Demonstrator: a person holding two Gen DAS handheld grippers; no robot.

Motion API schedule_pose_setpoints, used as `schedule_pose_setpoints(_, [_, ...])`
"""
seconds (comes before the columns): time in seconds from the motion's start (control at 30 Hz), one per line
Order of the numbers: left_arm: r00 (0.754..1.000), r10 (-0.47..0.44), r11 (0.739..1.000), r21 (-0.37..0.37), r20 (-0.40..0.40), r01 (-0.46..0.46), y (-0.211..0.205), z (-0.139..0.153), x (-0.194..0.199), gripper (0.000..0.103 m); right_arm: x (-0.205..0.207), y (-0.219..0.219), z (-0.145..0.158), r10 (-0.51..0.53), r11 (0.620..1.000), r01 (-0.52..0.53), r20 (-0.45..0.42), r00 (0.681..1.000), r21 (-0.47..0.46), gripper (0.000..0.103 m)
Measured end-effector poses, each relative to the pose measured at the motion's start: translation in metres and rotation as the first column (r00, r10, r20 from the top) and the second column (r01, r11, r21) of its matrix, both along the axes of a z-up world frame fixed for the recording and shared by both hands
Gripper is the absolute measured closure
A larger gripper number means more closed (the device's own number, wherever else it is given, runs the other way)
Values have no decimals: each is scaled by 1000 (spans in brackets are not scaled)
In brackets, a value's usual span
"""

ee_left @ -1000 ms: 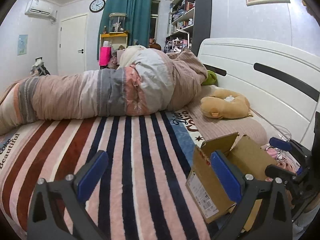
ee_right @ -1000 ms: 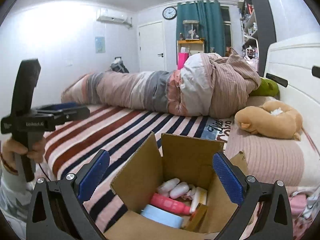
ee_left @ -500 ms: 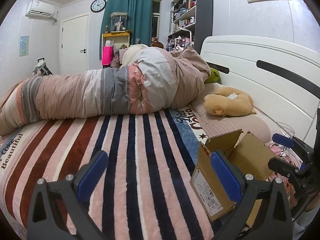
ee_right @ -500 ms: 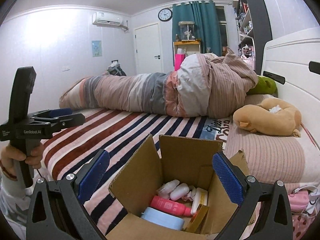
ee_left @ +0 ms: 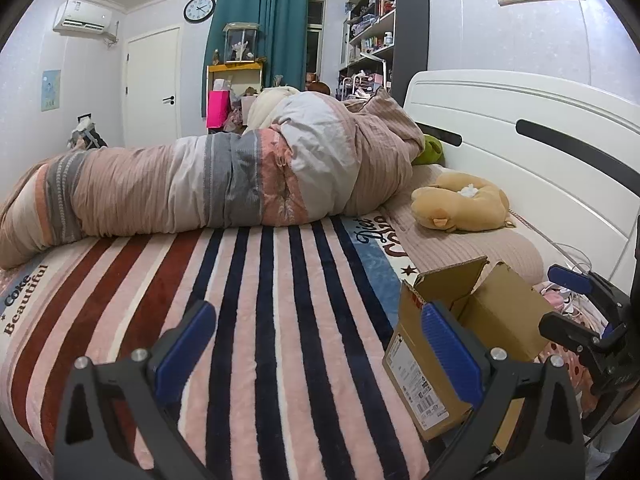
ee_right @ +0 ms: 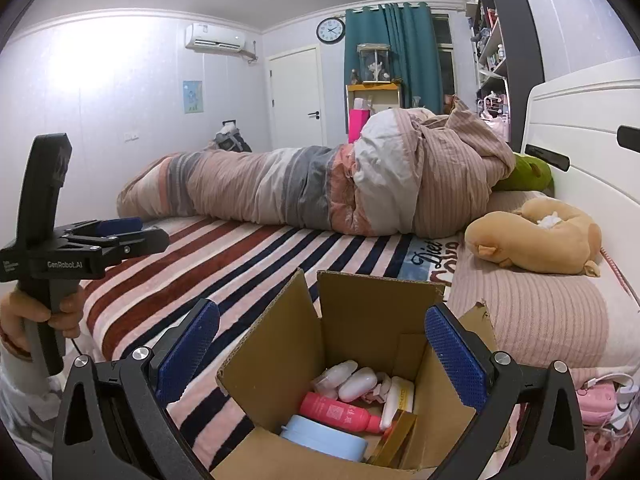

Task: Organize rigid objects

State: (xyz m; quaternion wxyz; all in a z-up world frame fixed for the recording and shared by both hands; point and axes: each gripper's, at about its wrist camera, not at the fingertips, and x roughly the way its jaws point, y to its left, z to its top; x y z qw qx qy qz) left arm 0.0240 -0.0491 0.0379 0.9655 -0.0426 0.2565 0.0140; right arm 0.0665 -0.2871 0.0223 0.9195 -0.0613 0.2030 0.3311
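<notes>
An open cardboard box [ee_right: 372, 320] sits on the striped bed. Inside it lie a pink bottle [ee_right: 340, 414], a pale blue round jar [ee_right: 324, 438], white capsule-shaped containers [ee_right: 352, 380], a white tube [ee_right: 394, 400] and a gold packet [ee_right: 394, 440]. My right gripper [ee_right: 322, 350] hovers open just above the box mouth, holding nothing. My left gripper [ee_left: 320, 348] is open and empty over the blanket, left of the box [ee_left: 460, 340]. A hand [ee_right: 60, 312] holds the left gripper [ee_right: 136, 232] at the far left of the right wrist view. The right gripper [ee_left: 560, 302] shows at the right edge of the left wrist view.
A rolled duvet [ee_left: 240, 176] lies across the far side of the bed. A tan plush toy [ee_left: 460, 200] rests on the pillow by the white headboard [ee_left: 520, 140]. Pink items and a cable [ee_right: 600, 396] lie right of the box. The striped blanket [ee_left: 260, 300] stretches between duvet and grippers.
Both wrist views have drifted back a little from the duvet. The grippers stay open and the box contents look the same.
</notes>
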Motion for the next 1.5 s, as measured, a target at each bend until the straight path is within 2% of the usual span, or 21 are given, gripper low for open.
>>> schedule_pose_setpoints(1.5, [1000,9,1000,1,-1,-9,4,-1,-3,1,0,0,-3,-7,1000,7,-5,1000,1,0])
